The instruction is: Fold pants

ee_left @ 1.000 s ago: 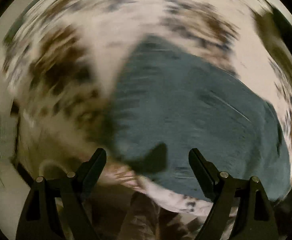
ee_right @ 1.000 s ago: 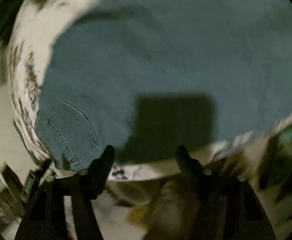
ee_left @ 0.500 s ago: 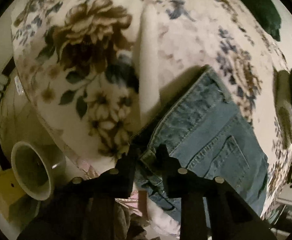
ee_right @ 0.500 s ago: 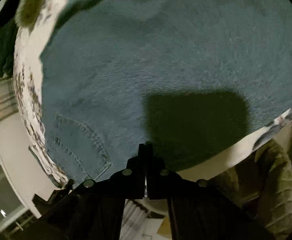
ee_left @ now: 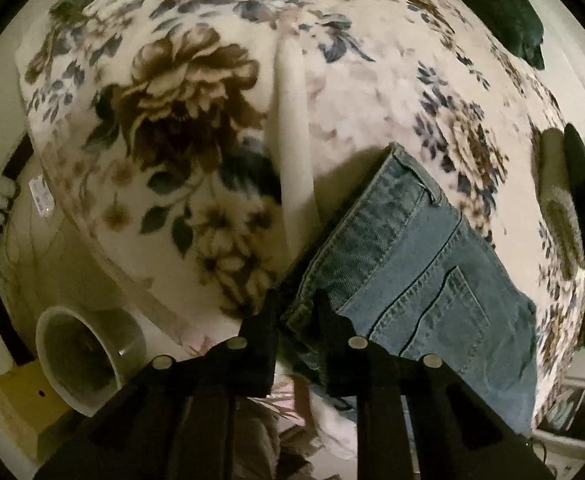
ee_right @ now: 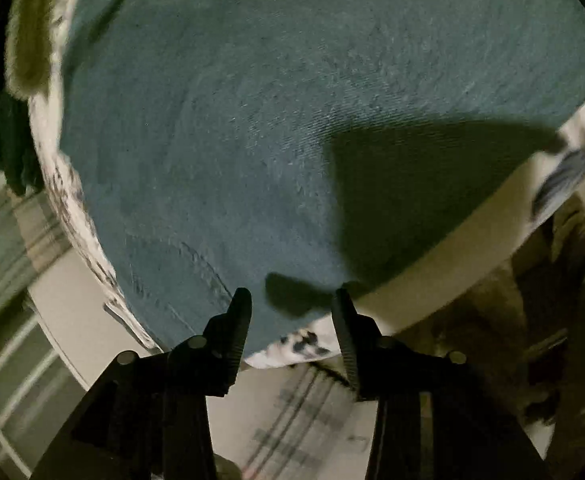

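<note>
My left tongs (ee_left: 297, 312) stay clamped on the waistband corner of the jeans (ee_left: 420, 280), which lie on the flowered blanket (ee_left: 196, 128) near the bed's near edge, back pocket up. My right tongs (ee_right: 291, 308), pinched shut half a second ago, have now sprung open and hover just above the denim (ee_right: 292, 120), gripping nothing. I judge that hold has just been let go, so the right side needs a fresh grip before the next fold.
</note>
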{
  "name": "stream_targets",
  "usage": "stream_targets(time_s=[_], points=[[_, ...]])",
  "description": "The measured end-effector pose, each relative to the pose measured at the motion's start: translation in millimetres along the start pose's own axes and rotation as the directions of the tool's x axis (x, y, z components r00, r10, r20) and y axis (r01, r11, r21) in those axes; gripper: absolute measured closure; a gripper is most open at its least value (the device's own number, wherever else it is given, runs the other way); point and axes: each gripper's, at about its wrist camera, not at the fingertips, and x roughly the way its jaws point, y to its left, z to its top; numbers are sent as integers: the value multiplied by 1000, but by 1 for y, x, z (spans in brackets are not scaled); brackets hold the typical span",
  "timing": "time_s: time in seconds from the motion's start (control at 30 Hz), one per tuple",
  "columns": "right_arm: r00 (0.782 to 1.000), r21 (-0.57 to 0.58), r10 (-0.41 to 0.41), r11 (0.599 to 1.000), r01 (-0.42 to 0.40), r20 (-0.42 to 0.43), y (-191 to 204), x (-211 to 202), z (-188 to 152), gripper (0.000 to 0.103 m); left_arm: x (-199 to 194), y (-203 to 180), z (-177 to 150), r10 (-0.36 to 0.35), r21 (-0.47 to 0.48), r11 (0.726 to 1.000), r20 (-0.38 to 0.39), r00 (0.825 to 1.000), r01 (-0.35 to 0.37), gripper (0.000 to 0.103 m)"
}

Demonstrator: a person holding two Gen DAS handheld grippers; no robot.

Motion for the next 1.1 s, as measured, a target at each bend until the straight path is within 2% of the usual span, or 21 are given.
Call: stream_targets(time_s=[0.03,0.07,0.1,0.17,0.33,0.4,0.5,0.53,0.57,0.6,0.67,0.7,0.73,0.83,0.87,0.9,0.93,0.97,1.0,1.03,1.1], points=[[1000,4,-5,1000,5,7,0,3,1,62,0,0,0,1,4,1000,-3,1000,-1,89],[999,0,-29,1000,29,28,1,5,0,94,2,0,1,4,12,1000,-5,1000,-4,89],[997,-22,-53,998,54,49,4,4,-3,102,2,-1,2,9,20,1000,-5,1000,-9,89],[992,-87,-103,990,109,68,16,-1,-14,103,2,-2,2,15,32,999,-6,1000,-14,89],[977,-159,-209,964,213,41,18,-2,-30,103,12,1,3,35,52,998,-19,999,-34,89],[964,-214,-265,941,260,6,20,4,-29,103,24,4,5,52,58,997,-39,998,-49,89],[944,-376,-324,868,325,67,57,-11,-23,98,22,3,8,62,56,997,-63,996,-59,86],[943,-417,-319,847,330,98,70,-21,-21,86,14,-4,8,81,86,993,-51,995,-77,84],[937,-466,-313,813,349,155,91,-35,-18,64,5,-14,7,122,129,985,-35,992,-117,83],[932,-496,-308,789,362,190,105,-42,-14,56,-3,-24,6,170,159,973,-14,985,-165,79],[925,-579,-289,722,380,246,142,-52,-6,54,-22,-53,2,213,228,949,48,976,-218,58],[922,-599,-288,701,388,259,157,-53,0,54,-28,-66,0,198,249,946,65,978,-208,39],[921,-615,-284,685,390,267,171,-52,9,54,-33,-84,-2,165,271,945,84,983,-182,28],[925,-662,-286,646,380,252,217,-32,46,54,-32,-141,-8,83,364,923,126,988,-124,26],[916,-662,-301,634,399,264,233,-27,72,55,-25,-161,-9,55,400,911,112,992,-96,26],[891,-644,-336,617,453,305,238,-23,87,57,-18,-175,-9,40,425,902,101,994,-79,24],[881,-621,-345,625,472,323,240,-31,102,58,-8,-193,-10,27,456,887,100,995,-69,23],[880,-603,-329,641,474,342,242,-38,106,58,3,-207,-12,20,483,873,95,995,-63,23],[861,-590,-317,631,504,397,250,-53,106,58,16,-223,-13,18,513,857,77,997,-55,23],[859,-596,-302,624,506,413,252,-61,104,58,28,-237,-14,14,544,838,61,998,-45,23],[890,-649,-243,614,449,386,258,-75,99,56,47,-256,-14,24,587,808,48,999,-48,23]])
